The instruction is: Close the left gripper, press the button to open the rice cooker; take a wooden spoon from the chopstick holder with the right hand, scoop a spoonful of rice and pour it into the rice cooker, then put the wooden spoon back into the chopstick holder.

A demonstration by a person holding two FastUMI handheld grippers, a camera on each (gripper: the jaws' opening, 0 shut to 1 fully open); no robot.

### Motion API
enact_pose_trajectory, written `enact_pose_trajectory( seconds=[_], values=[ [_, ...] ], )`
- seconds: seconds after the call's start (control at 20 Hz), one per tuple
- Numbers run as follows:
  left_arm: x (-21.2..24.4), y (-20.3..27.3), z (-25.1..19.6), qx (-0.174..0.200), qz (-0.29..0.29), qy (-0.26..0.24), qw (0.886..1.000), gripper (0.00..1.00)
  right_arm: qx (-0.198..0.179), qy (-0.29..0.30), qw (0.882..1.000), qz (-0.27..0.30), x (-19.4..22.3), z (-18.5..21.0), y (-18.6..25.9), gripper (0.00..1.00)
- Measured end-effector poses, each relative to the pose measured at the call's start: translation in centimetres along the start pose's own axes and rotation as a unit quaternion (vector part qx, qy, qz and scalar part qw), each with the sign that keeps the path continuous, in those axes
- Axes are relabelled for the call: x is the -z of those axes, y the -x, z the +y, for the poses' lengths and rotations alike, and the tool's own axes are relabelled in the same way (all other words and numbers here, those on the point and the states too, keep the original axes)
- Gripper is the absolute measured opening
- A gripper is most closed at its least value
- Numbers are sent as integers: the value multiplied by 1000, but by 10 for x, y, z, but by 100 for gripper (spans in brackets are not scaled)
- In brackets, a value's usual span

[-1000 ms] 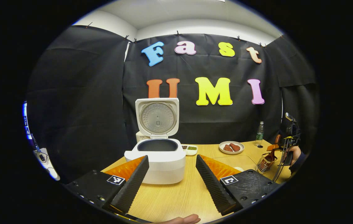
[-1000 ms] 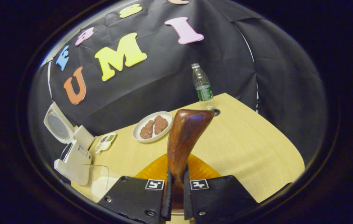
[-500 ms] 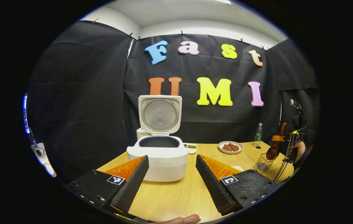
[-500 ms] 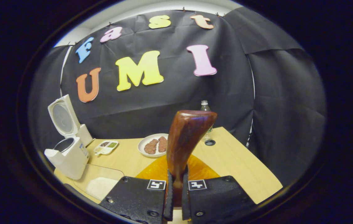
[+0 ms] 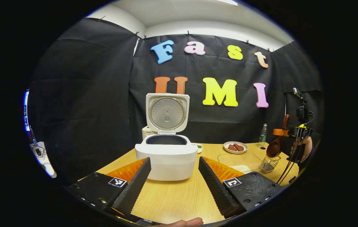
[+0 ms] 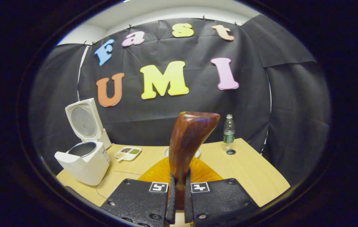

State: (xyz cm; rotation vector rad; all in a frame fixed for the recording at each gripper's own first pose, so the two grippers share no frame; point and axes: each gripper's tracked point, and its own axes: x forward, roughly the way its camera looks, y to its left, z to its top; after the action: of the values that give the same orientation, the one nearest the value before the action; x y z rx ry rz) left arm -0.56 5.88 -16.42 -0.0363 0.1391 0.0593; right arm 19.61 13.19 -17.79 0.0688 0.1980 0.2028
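The left tool (image 5: pixel 174 181) is hanging low over the wooden surface (image 5: pixel 179 198) with its two fingers spread wide and nothing between them, and the rice cooker (image 5: pixel 166 157) is standing just beyond them with its lid (image 5: pixel 167 113) swung upright, showing the dark inner pot. In the left gripper view, the right tool (image 5: pixel 284 132) is hovering at the far right, held in a hand (image 5: pixel 305 148), gripping the wooden spoon (image 5: pixel 276 146) with the bowl hanging downward, just above the wire chopstick holder (image 5: pixel 268 164) standing on the surface. In the right gripper view, the right tool (image 6: pixel 179 195) is pinching the wooden spoon (image 6: pixel 188 142) by its handle, both fingers pressing on it, the handle rising up the middle of the view. Beyond it, the rice cooker (image 6: pixel 85 157) is sitting open at the left, a small divided dish (image 6: pixel 127 152) is lying near it, and a plastic bottle (image 6: pixel 228 132) is standing at the back edge.
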Motion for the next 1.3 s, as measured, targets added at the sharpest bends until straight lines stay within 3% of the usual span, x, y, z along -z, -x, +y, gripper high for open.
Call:
enact_pose_trajectory(
  seconds=[0.2, 0.4, 0.65, 0.95, 1.15, 1.3],
  values=[
    [0, 5, 10, -5, 0, -3, 1000, 95, -19, 11, 1000, -9, 1, 41, -3, 13],
    [-3, 10, 15, -6, -8, -7, 1000, 95, -19, 27, 999, 1, 30, 69, -15, 13],
    [1, 12, 10, 3, -7, -14, 1000, 95, 12, 64, 997, 27, 86, 80, -42, 13],
    [6, 6, 9, 8, -4, -15, 1000, 95, 56, 89, 994, 34, 122, 67, -57, 14],
    [13, 0, 8, 12, 8, -10, 1000, 95, 6, 37, 998, 58, 145, 104, -50, 15],
    [13, 0, 7, 13, 7, -10, 1000, 95, -6, 13, 998, 66, 147, 117, -45, 15]
  ],
)
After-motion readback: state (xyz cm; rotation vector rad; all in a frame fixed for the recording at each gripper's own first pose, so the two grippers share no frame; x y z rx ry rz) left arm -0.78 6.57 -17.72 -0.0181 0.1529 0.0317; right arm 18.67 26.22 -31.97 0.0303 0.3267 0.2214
